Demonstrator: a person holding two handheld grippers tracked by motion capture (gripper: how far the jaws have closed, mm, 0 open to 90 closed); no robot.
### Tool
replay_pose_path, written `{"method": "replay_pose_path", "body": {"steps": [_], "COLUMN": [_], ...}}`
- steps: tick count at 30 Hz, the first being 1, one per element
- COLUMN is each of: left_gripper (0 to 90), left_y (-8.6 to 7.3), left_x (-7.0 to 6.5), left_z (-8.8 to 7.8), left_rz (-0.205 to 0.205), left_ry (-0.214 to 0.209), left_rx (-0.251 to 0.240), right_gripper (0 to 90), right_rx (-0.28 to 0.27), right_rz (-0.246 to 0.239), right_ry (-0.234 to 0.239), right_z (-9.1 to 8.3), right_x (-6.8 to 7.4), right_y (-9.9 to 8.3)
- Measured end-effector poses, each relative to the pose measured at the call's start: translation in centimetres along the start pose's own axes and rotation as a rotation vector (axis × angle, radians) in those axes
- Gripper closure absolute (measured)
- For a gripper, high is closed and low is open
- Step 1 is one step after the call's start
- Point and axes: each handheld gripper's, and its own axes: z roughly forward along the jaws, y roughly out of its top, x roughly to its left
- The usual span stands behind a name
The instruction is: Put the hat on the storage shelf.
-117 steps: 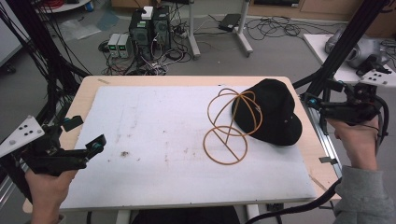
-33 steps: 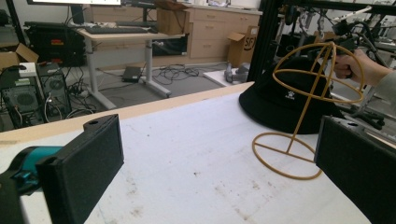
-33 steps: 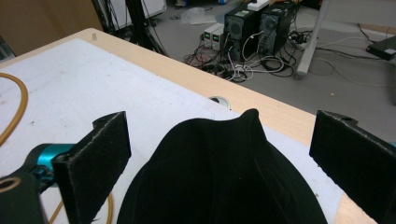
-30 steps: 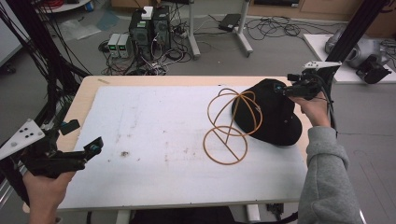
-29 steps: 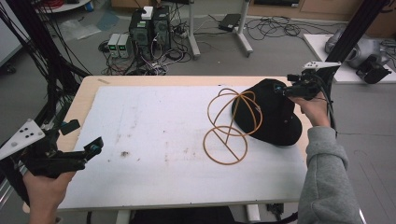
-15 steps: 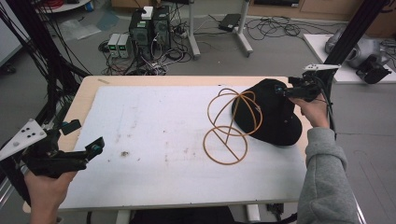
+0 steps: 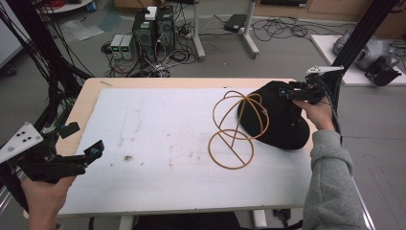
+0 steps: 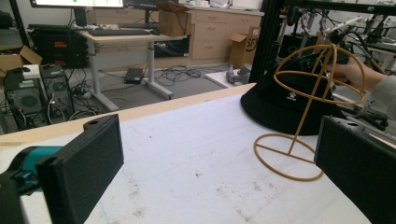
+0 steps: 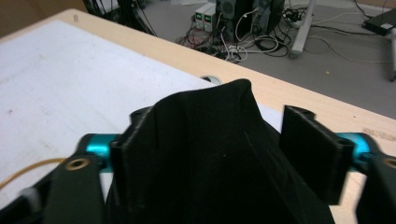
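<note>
Between the right tongs [image 9: 219, 154] bunches a black hat [image 9: 205, 168] of matt woven cloth. Beside it stands a smooth yellow wire stand [image 7: 237, 127]. The counter [image 7: 91, 91] is pale wood under a scuffed, matt white sheet [image 7: 163, 129]. The left tongs [image 8: 219, 163] have matt black pads.

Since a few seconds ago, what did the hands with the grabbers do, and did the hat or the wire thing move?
The right gripper went from the table's right edge forward and inward to the far side of the black hat. In the right gripper view, hat fabric now bunches up between its jaws, which are not closed on it yet. The left gripper stayed open near the left edge. The hat and the yellow wire stand stayed put.
</note>
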Motion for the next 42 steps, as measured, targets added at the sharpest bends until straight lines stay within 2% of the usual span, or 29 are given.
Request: {"method": "replay_pose_path", "body": {"steps": [1,2,4,6,7,8,10,11,14,19,24,30,38,42], "left_gripper": [1.7,1.7,1.7,1.7,1.7,1.7,1.7,1.7,1.7,1.7,1.7,1.7,1.7,1.7], "left_y": [0.0,0.0,0.0,0.0,0.0,0.0,0.1,0.1,0.1,0.0,0.0,-0.1,0.1,0.0], "left_x": [0.0,0.0,0.0,0.1,0.1,0.2,0.2,0.2,0.3,0.2,0.5,0.5,0.1,0.1], "left_z": [0.0,0.0,0.0,0.0,-0.1,-0.2,-0.3,-0.3,-0.4,-0.2,-0.4,-0.2,-0.1,-0.1], "left_rz": [0.000,-0.001,-0.002,0.008,0.009,0.007,0.005,0.001,0.001,0.001,-0.022,-0.022,-0.005,-0.006], "left_ry": [0.000,0.002,0.003,0.020,0.024,0.025,0.027,0.030,0.029,0.040,0.062,0.056,0.046,0.043], "left_rx": [0.001,0.001,0.005,0.012,0.012,0.011,0.007,0.004,0.005,0.010,0.003,0.010,0.005,0.006], "right_gripper": [39.0,39.0,48.5,52.4,56.5,65.6,69.0,77.0,83.9,86.6,86.7,87.2,87.3,87.3], "right_rx": [0.006,0.006,0.008,0.019,0.023,0.030,0.030,0.038,0.048,0.052,0.051,0.038,-0.010,-0.032], "right_rz": [-0.013,-0.013,-0.020,-0.017,-0.025,-0.040,-0.044,-0.055,-0.073,-0.082,-0.077,-0.071,-0.044,-0.035], "right_ry": [0.000,0.000,-0.003,-0.016,-0.015,-0.019,-0.021,-0.025,-0.029,-0.035,-0.036,-0.032,-0.009,-0.004], "right_z": [0.0,0.0,0.1,0.2,0.3,0.3,0.3,0.3,0.4,0.5,0.5,-0.3,-2.3,-4.0], "right_x": [0.1,0.1,0.2,0.3,0.3,0.5,0.6,0.8,1.0,1.2,1.2,1.2,1.2,1.2], "right_y": [0.0,0.0,0.0,0.1,0.1,0.1,0.2,0.2,0.2,0.3,0.3,0.4,0.8,1.2]}}
